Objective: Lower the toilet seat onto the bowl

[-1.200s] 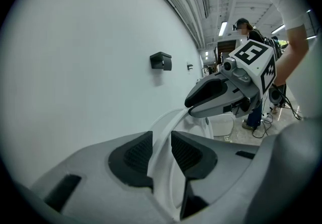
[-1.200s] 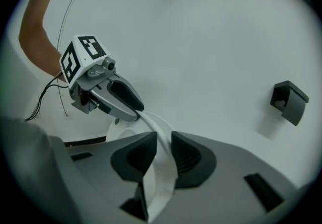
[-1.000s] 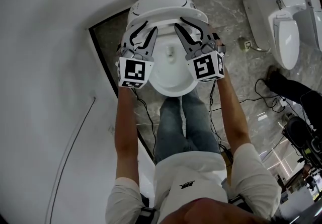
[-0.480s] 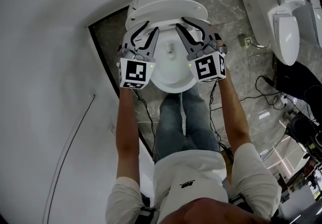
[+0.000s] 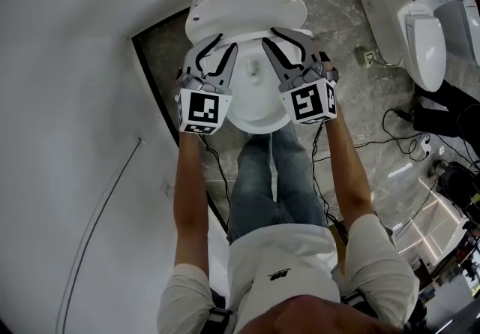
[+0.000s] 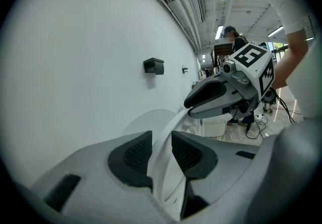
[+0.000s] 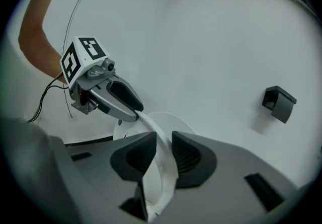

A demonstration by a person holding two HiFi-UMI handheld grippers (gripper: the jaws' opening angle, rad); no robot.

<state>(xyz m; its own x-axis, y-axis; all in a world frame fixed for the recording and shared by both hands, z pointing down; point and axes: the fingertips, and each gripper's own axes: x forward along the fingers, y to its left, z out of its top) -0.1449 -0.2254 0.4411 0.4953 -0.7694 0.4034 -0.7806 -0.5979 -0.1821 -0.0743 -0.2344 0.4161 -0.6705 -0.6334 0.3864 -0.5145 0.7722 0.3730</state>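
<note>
The white toilet seat (image 5: pixel 251 34) stands tilted between the raised lid (image 5: pixel 247 2) and the bowl (image 5: pixel 259 121). My left gripper (image 5: pixel 214 53) holds the seat's left side and my right gripper (image 5: pixel 283 46) its right side. In the left gripper view the seat rim (image 6: pixel 171 122) runs between the pads of my left gripper (image 6: pixel 162 150), with the right gripper (image 6: pixel 214 99) across from it. In the right gripper view my right gripper (image 7: pixel 163 155) has the rim (image 7: pixel 153 180) between its pads. Both pairs of jaws are opening slightly while their pads still touch the rim.
A white wall runs along the left, with a black fitting (image 7: pixel 278 102) on it. The person's legs (image 5: pixel 270 182) stand just before the bowl. A second toilet (image 5: pixel 424 25) is at the far right, with cables (image 5: pixel 409 137) on the marble floor.
The seat has tipped a little further from the lid toward the bowl. Both grippers have moved slightly with it.
</note>
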